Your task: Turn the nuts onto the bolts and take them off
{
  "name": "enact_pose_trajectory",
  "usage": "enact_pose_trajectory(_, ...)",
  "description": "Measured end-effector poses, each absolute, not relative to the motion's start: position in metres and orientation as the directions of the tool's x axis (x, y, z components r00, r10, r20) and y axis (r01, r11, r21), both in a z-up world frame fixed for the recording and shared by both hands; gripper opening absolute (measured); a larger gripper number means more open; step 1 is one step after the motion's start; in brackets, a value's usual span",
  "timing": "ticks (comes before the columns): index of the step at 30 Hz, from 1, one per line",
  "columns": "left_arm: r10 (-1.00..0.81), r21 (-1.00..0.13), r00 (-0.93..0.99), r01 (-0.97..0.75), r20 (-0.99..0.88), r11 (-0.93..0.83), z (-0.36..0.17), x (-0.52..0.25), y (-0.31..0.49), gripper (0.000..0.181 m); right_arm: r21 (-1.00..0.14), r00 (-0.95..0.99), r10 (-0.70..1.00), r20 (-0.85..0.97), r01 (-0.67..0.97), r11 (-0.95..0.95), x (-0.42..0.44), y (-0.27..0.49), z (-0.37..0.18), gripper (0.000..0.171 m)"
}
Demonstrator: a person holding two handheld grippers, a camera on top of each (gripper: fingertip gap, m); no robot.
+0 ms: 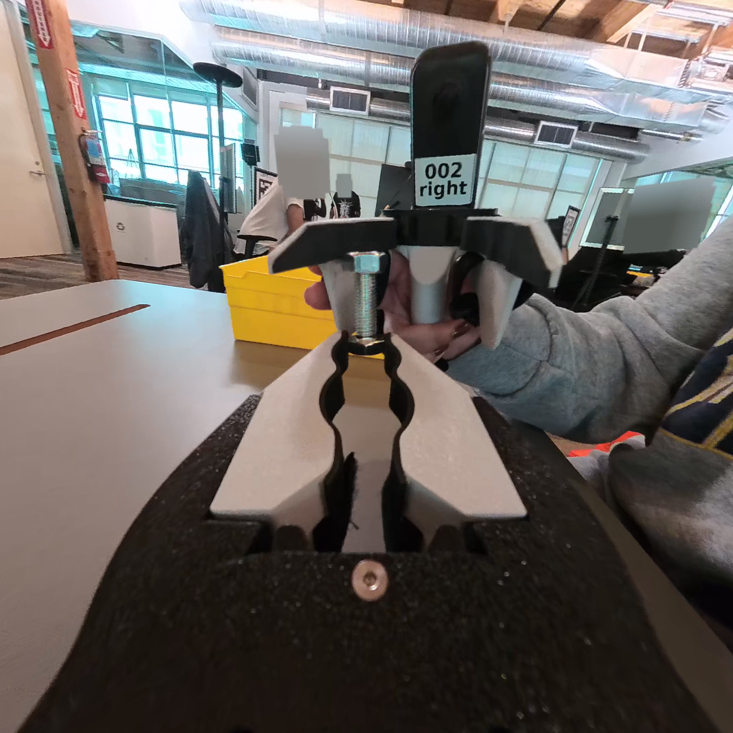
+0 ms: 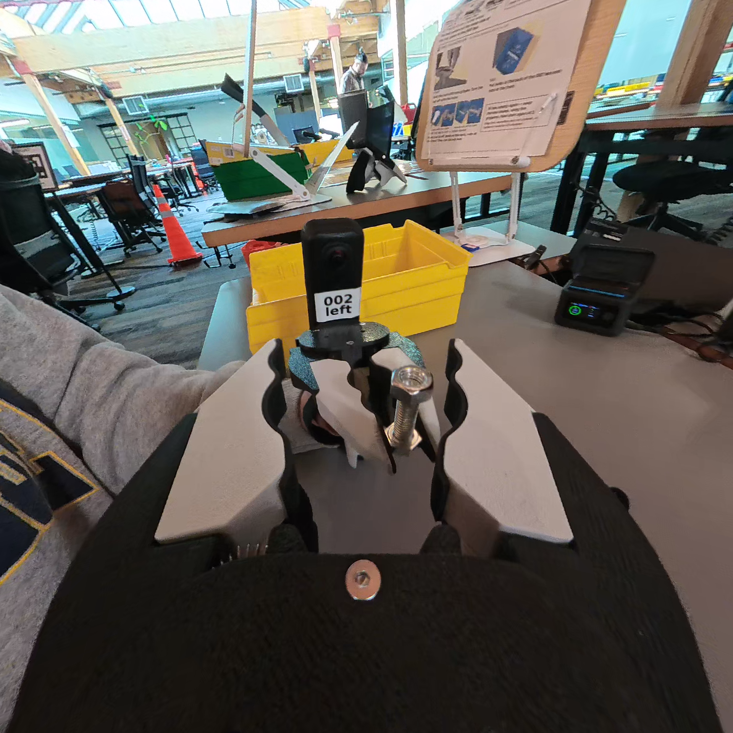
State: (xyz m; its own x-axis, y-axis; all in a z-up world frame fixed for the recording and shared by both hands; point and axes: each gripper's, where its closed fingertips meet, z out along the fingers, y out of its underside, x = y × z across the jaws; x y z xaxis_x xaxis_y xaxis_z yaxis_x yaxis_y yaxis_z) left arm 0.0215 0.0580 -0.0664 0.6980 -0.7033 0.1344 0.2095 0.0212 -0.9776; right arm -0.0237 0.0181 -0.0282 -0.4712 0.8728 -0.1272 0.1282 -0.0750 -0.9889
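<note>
Left wrist view: bare grey bench [image 1: 119, 377] lies at the left, with a yellow bin [image 1: 273, 301] standing farther back on it. At centre, my left tool [image 1: 367, 345] has its fingers drawn narrow, the tips pinching the lower hex end of a silver bolt [image 1: 365, 305]. The bolt stands upright above the tips. A nut [image 1: 368, 261] sits at its top end. Just behind it, a hand [image 1: 412, 317] in a grey sleeve holds the right tool, whose fingers are spread wide.

Right wrist view: a grey sleeve [image 2: 99, 396] fills the left edge, and an orange cone [image 2: 174, 234] stands on the floor far behind. My right tool [image 2: 365, 349] is wide open and holds nothing. Between its fingers, nearer the right-hand one and apart from both, the left tool faces me with the upright bolt [image 2: 404, 414] clamped by its lower end. The nut [image 2: 410, 380] on top shows its threaded hole. The yellow bin [image 2: 416, 285] is behind, and a small black device [image 2: 603, 285] sits on the bench at the right.
</note>
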Motion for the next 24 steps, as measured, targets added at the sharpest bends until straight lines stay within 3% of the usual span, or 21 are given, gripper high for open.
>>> enact_pose_trajectory(10,-0.635,-0.963,0.750,0.267,0.186,0.033,-0.064,-0.002,0.062,0.015,-0.988,-0.452,0.880,-0.144,0.108,-0.107,-0.013,0.025,-0.030,0.079)
enact_pose_trajectory(19,-0.749,-0.977,0.645,0.215,0.150,-0.010,-0.068,0.031,0.054,0.015,-0.991,-0.457,0.879,-0.134,0.064,-0.118,-0.021,0.014,-0.030,0.079)
enact_pose_trajectory(24,-0.658,-0.962,0.728,0.272,0.193,0.018,-0.065,0.004,0.062,0.015,-0.993,-0.416,0.902,-0.115,0.036,-0.110,-0.021,0.022,-0.030,0.079)
